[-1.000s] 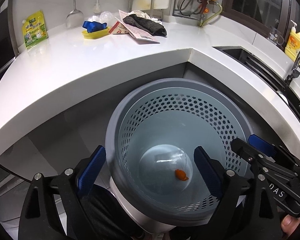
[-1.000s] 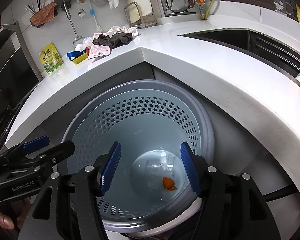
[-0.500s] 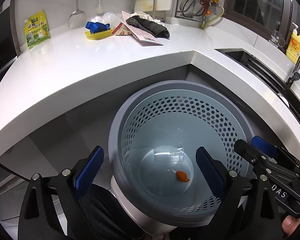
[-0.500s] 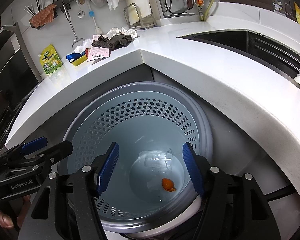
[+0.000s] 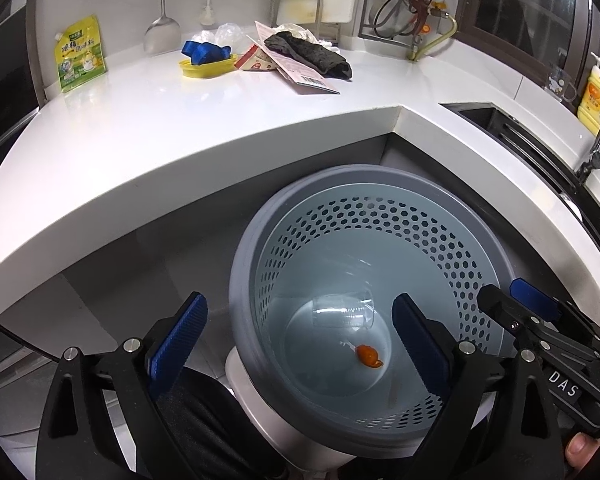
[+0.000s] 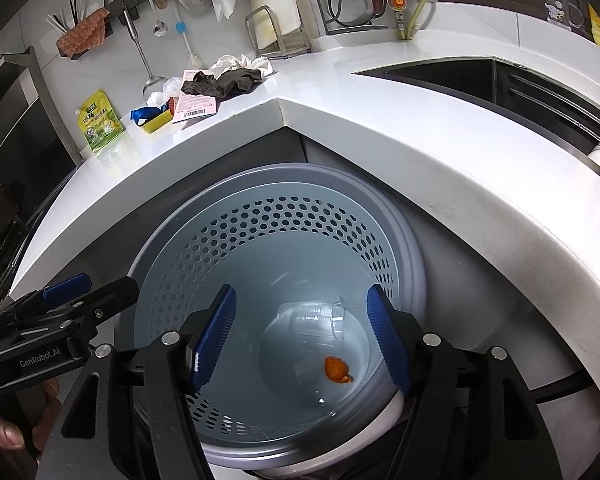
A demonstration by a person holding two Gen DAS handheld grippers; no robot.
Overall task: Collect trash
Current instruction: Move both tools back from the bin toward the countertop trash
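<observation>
Over the bin [image 5: 260, 240], both grippers hang with nothing in them. Left gripper [image 5: 300, 338]: jaws wide apart, one blue pad outside the rim on the left, the other over the bin's interior. Right gripper [image 6: 302, 330]: jaws also apart, both pads over the bin mouth. Each gripper shows at the edge of the other's view.

Bin is grey, round, perforated wall with hexagonal holes, sitting below the inside corner of the white countertop [image 5: 140, 140]. On its floor: a clear plastic cup [image 6: 314, 317] lying on its side, and just beside it, toward the camera, a small orange scrap [image 6: 337, 370]. The two look close but apart. Same layout in the left wrist view, cup [image 5: 342, 316] above scrap [image 5: 369, 356].

Further back on the counter, a loose cluster near the wall: yellow tray [image 5: 207, 67] with something blue [image 5: 204, 51] in it, pink barcoded leaflet [image 6: 194, 106], dark cloth [image 5: 308, 54] lying partly on the leaflet, crumpled white paper [image 6: 242, 63] behind the cloth. Left of that, well apart, a yellow-green pouch [image 5: 79, 54] stands against the wall. A ladle [image 5: 162, 32] hangs above the counter. Far right: dark sink [image 6: 452, 78], yellow soap bottle [image 5: 598, 96].
</observation>
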